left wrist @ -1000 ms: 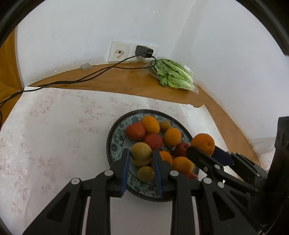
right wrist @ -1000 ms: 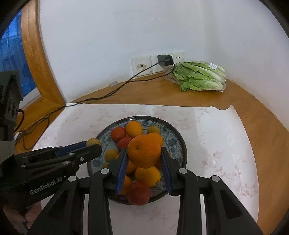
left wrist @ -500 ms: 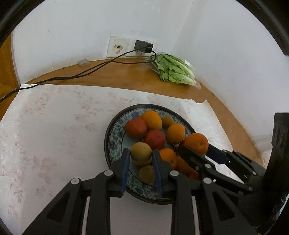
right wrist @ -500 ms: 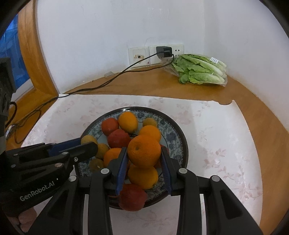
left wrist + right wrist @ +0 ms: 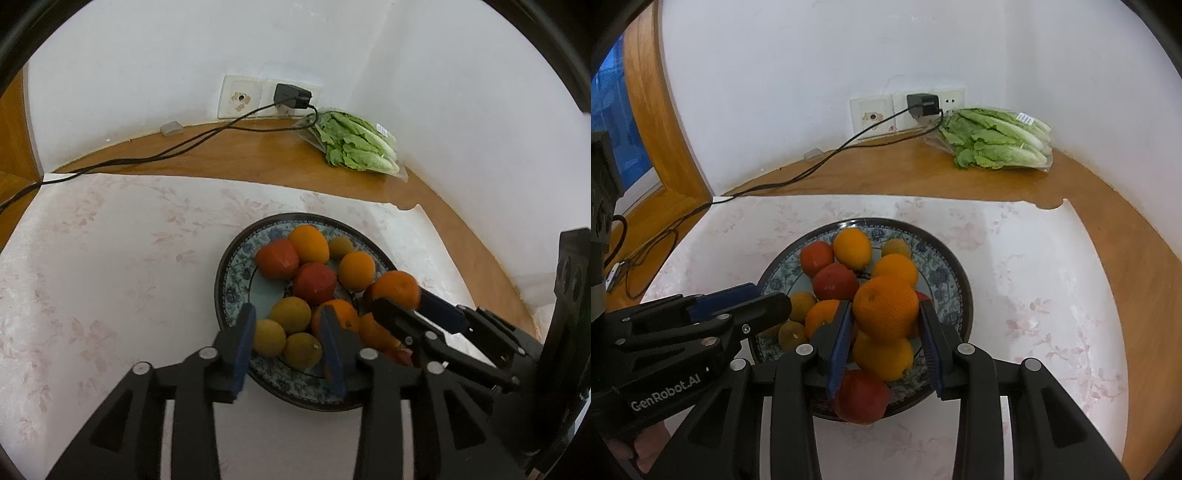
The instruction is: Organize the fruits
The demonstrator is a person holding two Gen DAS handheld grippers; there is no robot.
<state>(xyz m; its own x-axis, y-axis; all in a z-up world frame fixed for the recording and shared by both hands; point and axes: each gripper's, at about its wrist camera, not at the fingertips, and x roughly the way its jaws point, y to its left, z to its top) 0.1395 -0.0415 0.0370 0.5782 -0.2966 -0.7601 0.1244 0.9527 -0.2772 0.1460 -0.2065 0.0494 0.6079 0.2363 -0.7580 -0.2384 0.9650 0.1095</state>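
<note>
While the left hand-held gripper [image 5: 286,341] hangs over the near rim of the patterned plate [image 5: 231,266], its jaws are opening and stand apart, with yellowish fruits [image 5: 290,314] lying on the plate between them, untouched by the pads. Over the same plate on the cloth-covered worktop [image 5: 1034,277], the right hand-held gripper [image 5: 885,334] is clamped on an orange [image 5: 885,308], jaws beginning to open, above the heaped oranges and red fruits
</note>
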